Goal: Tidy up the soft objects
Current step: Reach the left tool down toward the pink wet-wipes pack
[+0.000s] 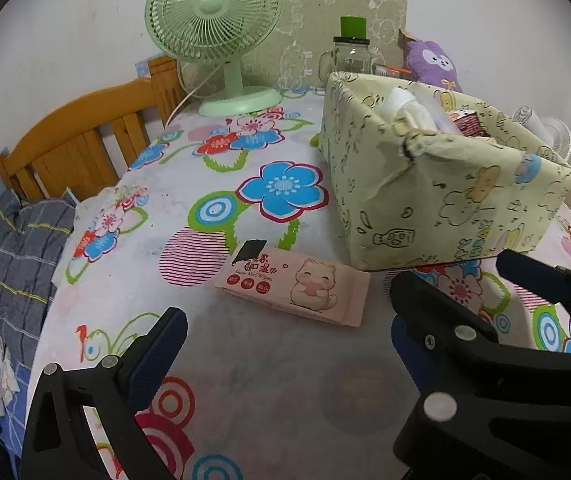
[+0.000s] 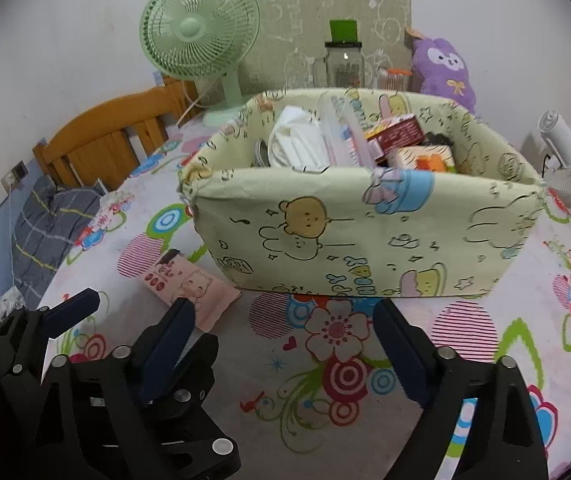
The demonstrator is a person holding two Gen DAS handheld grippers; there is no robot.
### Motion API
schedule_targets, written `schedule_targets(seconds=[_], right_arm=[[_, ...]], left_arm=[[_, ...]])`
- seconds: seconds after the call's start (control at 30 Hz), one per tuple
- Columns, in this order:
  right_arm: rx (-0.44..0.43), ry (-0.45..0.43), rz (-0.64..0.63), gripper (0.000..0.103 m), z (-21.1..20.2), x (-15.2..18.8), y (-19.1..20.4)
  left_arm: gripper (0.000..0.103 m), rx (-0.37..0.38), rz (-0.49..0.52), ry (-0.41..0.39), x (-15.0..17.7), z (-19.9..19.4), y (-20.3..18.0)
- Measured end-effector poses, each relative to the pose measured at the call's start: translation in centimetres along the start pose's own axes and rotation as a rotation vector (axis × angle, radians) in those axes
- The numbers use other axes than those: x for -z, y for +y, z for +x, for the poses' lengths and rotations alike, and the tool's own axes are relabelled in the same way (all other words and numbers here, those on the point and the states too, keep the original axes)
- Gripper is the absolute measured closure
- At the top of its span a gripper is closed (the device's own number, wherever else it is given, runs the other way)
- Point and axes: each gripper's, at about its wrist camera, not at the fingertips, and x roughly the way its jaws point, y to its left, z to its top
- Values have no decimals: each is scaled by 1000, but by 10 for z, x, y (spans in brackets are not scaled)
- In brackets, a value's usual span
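A pink wet-wipes pack [image 1: 297, 288] with a cartoon cat lies flat on the flowered tablecloth [image 1: 245, 380], just left of the pale-green fabric basket [image 1: 445, 200]. My left gripper [image 1: 287, 300] is open, its fingers standing wide to either side of the pack's near edge without touching it. My right gripper [image 2: 281, 308] is also open and empty, facing the basket's [image 2: 365, 240] front wall. The pack [image 2: 197, 288] sits just beyond its left finger [image 2: 173, 332]. White folded packs [image 2: 297, 144] and small boxes [image 2: 401, 132] fill the basket.
At the back stand a green desk fan [image 1: 213, 28], a glass jar with a green top [image 1: 351, 52] and a purple plush [image 1: 433, 62]. A white fan [image 2: 569, 160] is at the right. A wooden headboard [image 1: 85, 136] and grey plaid cloth [image 1: 17, 248] lie off the table's left edge.
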Motion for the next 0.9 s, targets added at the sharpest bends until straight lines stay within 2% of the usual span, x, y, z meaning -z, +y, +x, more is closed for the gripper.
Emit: schedule_targets(seconds=[0.1,0.57,0.77,0.9], right_arm=[[11,11,10,18,9,-2,-3],[48,5,51,19,25,-14,-19],[19,7,51,19,31,-22,-20],[15,11,36,19,37,-27,-19]], left_arm=[[0,5,-8,12,-3,8,1],[0,18,-14,42,-18,31,-8],[0,1,-32,52,-27,40,-7],[1,0,-53,94,-29,48,-4]])
